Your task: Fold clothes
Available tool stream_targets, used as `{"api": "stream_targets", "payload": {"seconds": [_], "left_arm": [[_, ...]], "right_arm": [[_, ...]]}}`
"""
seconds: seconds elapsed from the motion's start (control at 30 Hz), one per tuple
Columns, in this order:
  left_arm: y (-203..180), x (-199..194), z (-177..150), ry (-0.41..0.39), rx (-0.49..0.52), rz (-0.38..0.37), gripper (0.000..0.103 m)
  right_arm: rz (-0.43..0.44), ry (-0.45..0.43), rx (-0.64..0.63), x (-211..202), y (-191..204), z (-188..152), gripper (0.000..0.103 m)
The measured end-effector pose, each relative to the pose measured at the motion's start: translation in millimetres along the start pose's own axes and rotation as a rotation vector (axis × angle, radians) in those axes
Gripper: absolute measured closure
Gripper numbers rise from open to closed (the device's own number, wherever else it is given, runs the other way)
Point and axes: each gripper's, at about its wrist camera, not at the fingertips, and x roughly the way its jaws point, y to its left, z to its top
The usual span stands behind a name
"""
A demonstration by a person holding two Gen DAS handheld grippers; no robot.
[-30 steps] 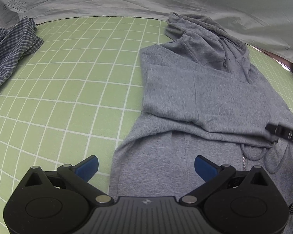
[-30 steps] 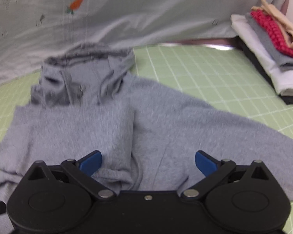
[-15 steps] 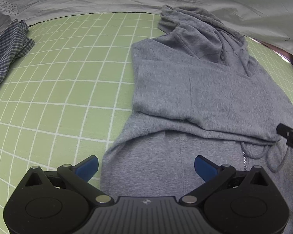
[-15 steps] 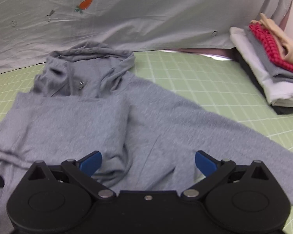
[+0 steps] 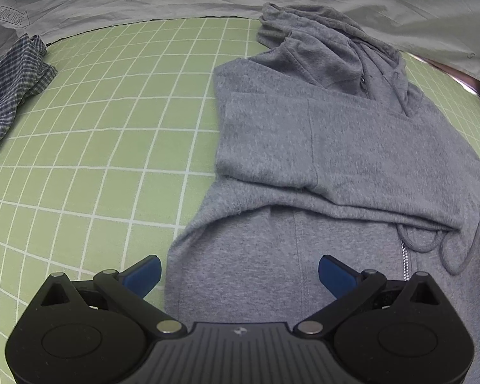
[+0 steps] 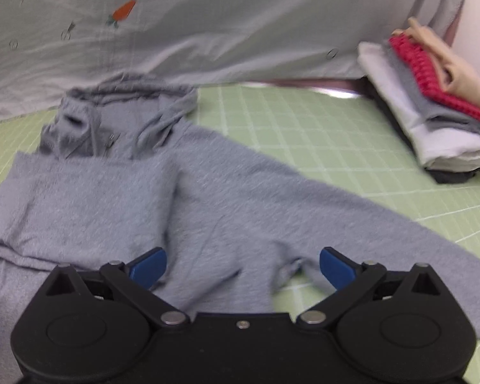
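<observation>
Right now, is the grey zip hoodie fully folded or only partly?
Partly folded. The grey zip hoodie has one sleeve folded across its chest, while the other sleeve lies spread out over the green grid mat.

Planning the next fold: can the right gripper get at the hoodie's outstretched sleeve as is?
Probably yes. The right gripper is open over the grey hoodie, and the outstretched sleeve lies flat on the green mat with nothing on it. The folded stack sits well clear.
</observation>
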Motion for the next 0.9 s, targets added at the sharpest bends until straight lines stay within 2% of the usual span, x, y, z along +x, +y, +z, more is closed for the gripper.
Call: {"api": "stream_targets", "payload": {"seconds": [0.1, 0.3, 0.47, 0.57, 0.73, 0.9], "left_arm": [[-4, 4, -5, 0.019, 0.018, 0.011, 0.000], [-8, 9, -8, 0.034, 0.020, 0.025, 0.000], [-9, 11, -6, 0.036, 0.010, 0.026, 0.000], [-10, 11, -6, 0.033, 0.004, 0.028, 0.000], [-11, 12, -6, 0.033, -0.009, 0.032, 0.000], [-11, 12, -6, 0.033, -0.017, 0.035, 0.000]], "right_arm": [[-0.071, -0.009, 0.038, 1, -37, -6, 0.000], [-0.228, 0.045, 0.194, 9, -136, -35, 0.000], [-0.343, 0.078, 0.266, 6, -214, -57, 0.000], [-0.394, 0.090, 0.321, 6, -251, -66, 0.000], [-0.422, 0.080, 0.424, 6, -303, -82, 0.000], [-0.483, 0.074, 0.453, 7, -343, -86, 0.000]]}}
